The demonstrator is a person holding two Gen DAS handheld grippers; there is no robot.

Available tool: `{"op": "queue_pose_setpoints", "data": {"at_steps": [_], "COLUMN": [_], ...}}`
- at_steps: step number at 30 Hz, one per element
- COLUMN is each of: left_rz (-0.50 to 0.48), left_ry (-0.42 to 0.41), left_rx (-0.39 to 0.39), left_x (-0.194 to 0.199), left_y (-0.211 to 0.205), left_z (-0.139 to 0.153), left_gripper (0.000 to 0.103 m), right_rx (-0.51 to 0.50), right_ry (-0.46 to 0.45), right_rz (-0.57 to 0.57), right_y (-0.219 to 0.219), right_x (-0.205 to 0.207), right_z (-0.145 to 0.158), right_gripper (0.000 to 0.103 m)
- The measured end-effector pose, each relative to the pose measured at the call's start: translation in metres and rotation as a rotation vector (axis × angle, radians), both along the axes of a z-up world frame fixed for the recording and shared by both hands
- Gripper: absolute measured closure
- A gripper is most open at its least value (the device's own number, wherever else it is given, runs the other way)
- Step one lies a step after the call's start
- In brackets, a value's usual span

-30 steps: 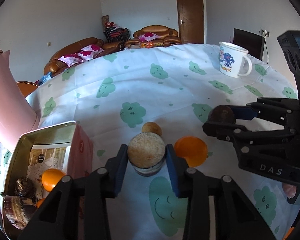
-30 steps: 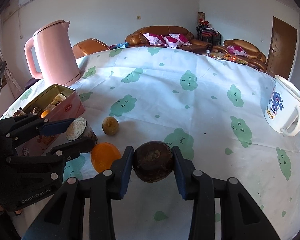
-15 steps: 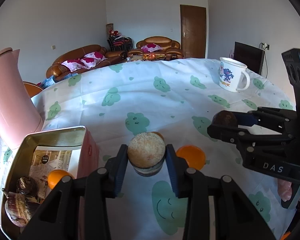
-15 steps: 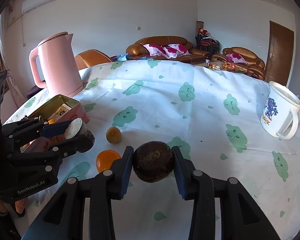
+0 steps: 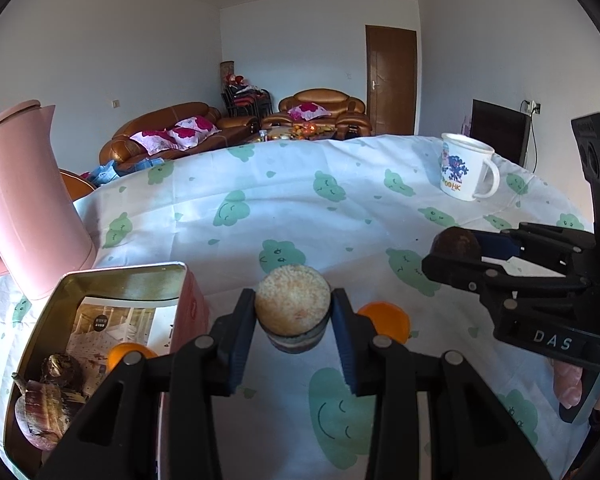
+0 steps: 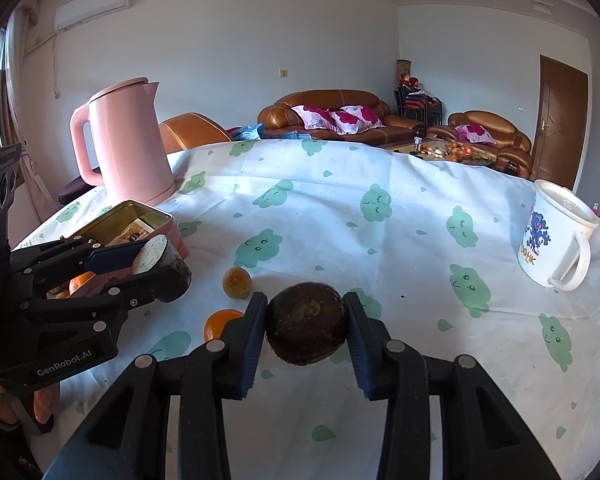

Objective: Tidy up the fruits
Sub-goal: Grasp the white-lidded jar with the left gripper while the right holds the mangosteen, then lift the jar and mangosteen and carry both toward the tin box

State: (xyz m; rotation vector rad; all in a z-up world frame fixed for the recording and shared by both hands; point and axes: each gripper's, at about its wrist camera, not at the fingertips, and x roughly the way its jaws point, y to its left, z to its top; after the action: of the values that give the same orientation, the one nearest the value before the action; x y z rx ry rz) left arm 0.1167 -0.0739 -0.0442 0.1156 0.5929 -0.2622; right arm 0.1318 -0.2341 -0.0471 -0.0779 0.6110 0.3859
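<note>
Fruit lifted clear of tablecloth (image 5: pixel 228 184) since a second ago: left gripper (image 5: pixel 293 314) clamped on cut taro piece (image 5: pixel 293 307), right gripper (image 6: pixel 306 330) clamped on dark round fruit (image 6: pixel 307 328). Drop into tin (image 5: pixel 124 276) judged next. Tin's contents shown only by left view; small yellow fruit (image 6: pixel 237 282) shown only by right view, near orange (image 6: pixel 220 322).

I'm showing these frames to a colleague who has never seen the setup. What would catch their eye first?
Each gripper holds a dark round piece up over the cloud-print tablecloth: the left gripper a cut piece showing its pale face, the right gripper a brown whole one. Next, the pink kettle at the far left, beside the open tin holding fruit.
</note>
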Motion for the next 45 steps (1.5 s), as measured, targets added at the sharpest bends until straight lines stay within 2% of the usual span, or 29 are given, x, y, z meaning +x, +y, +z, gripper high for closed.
{"op": "queue_pose_setpoints", "data": {"at_steps": [45], "left_rz": [0.049], "left_ry": [-0.188], "left_rx": [-0.037], "left_x": [-0.031], "left_y": [0.011], "left_z": [0.017], "left_gripper": [0.064], "right_rx": [0.002], "right_ry": [-0.175], "right_rz": [-0.01], "right_y": [-0.002], "right_x": [-0.03], "right_z": [0.016], "right_gripper": [0.063]}}
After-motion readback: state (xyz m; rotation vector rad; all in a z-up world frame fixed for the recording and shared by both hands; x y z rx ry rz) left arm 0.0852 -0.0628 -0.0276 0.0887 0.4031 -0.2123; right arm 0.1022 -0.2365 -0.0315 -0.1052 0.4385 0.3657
